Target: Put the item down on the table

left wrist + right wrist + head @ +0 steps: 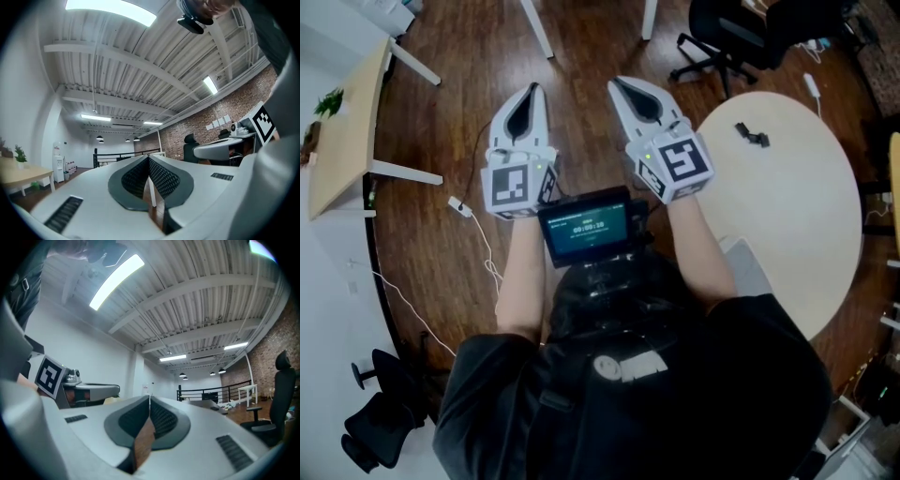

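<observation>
Grey ribbed pads (161, 179) on the left gripper (532, 92) are pressed together at the tips, with nothing caught between them. Same story on the right gripper (619, 86): its pads (160, 417) meet, and only brown floor shows through the slit below. The 2 grippers sit side by side, just apart, pointing out level over the dark wood floor (581, 56). Close behind them a small screen (591, 228) glows at the person's chest.

Off to the right is the round pale table (806, 216). The small black item (752, 134) lies on its far part, resting flat, well apart from the right gripper's tips, with a strip of floor and the table's edge between.

1 black office chair (727, 28) stands beyond the table. To the left there's a light wooden desk (347, 131) with a plant (328, 101), and a white plug and cable (459, 206) on the floor.
</observation>
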The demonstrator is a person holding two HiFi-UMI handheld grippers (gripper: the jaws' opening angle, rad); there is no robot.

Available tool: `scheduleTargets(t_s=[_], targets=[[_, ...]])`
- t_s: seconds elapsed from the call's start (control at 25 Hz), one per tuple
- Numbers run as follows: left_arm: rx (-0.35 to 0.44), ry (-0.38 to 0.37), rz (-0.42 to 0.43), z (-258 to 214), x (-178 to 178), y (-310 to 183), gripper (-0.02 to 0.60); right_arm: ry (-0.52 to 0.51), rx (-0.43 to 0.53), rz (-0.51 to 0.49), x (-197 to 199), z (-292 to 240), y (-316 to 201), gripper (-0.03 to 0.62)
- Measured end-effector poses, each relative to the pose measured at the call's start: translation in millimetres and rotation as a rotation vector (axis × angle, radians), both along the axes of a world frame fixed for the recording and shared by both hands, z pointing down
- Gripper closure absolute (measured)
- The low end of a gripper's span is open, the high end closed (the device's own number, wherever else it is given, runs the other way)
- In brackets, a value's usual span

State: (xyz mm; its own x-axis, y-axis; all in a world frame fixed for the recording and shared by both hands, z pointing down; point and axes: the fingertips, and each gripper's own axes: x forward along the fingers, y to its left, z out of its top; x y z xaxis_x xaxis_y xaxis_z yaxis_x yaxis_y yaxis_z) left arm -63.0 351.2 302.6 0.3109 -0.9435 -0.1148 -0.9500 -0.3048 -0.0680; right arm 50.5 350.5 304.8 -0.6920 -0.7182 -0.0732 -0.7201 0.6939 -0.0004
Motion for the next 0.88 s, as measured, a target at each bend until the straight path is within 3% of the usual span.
scheduleTargets(t_s=[0.4, 0.88], targets=[[0.005, -0.002, -0.023, -2, -15, 1, 0.581, 0.027, 0.025, 0.036, 6, -1, -2, 0.577], [-0.007, -0.016, -0.017, 2, -9, 1, 0.581, 0.008, 0.015, 0.035, 8, 4, -6, 0.579]])
